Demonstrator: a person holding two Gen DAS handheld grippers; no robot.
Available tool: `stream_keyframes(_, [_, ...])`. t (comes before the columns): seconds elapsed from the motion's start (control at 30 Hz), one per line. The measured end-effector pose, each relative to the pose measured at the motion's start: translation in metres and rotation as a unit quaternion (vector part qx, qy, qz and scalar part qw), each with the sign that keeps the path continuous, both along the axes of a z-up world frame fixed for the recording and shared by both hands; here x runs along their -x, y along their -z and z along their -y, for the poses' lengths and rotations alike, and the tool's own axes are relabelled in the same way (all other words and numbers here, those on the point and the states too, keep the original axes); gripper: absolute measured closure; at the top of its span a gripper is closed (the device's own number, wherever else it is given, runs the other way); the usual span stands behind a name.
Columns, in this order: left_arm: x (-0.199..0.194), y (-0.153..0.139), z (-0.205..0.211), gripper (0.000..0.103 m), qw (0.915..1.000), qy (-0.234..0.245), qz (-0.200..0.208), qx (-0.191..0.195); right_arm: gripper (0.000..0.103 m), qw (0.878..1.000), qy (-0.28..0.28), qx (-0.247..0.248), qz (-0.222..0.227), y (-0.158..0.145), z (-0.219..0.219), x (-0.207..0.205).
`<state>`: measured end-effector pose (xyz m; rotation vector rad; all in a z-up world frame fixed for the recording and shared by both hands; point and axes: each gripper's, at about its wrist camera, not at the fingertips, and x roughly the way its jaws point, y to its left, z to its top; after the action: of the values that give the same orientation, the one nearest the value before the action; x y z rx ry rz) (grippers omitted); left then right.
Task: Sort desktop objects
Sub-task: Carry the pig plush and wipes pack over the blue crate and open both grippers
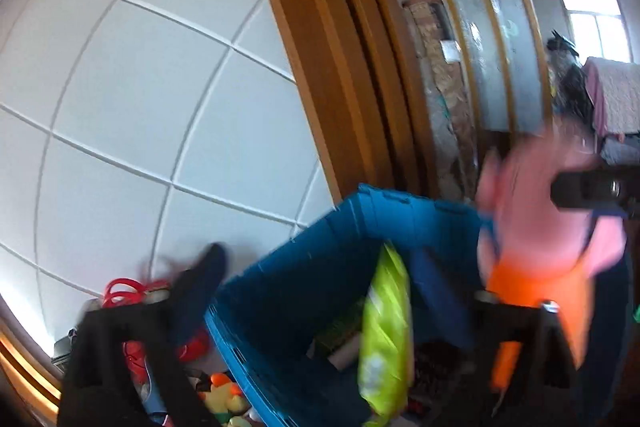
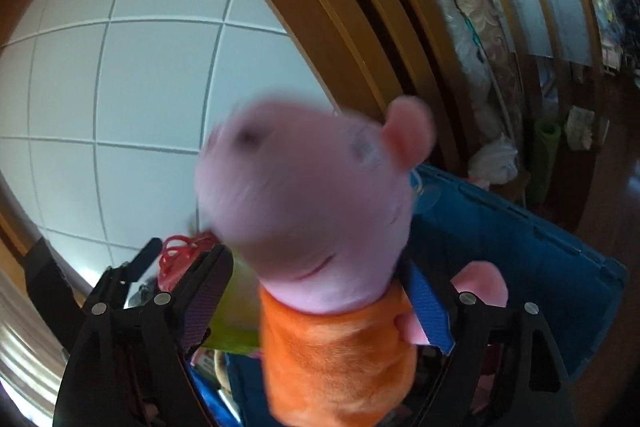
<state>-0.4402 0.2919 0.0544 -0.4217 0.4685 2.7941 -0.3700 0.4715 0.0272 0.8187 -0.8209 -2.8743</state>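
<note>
Your right gripper is matte black, its angular fingers cut with triangular openings and fastened by round silver screws; the inner pads show a fine cross-hatched texture. Your left gripper has the same black fingers and silver screw heads.

A pink plush pig in an orange dress with a blue strap is seen upright and motion-blurred, just beside a blue plastic crate. A lime-green packet is seen standing on end inside the crate, over other items that are too blurred to be told apart.
</note>
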Motion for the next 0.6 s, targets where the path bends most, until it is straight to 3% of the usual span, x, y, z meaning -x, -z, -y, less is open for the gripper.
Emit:
stream_keyframes(0.17, [0.003, -0.005, 0.004, 0.000, 0.9999, -0.008, 0.004, -0.013, 0.011, 0.999, 0.002, 0.005, -0.033, -0.016, -0.032, -0.011])
stream_keyframes(0.33, [-0.002, -0.001, 0.012, 0.000, 0.9994, -0.033, -0.003, -0.007, 0.011, 0.998, -0.026, 0.009, -0.062, -0.031, -0.016, -0.018])
stream_keyframes(0.6, [-0.026, 0.013, 0.032, 0.000, 0.9982, -0.059, -0.008, -0.006, 0.009, 0.994, -0.050, -0.009, -0.092, -0.031, 0.025, -0.043])
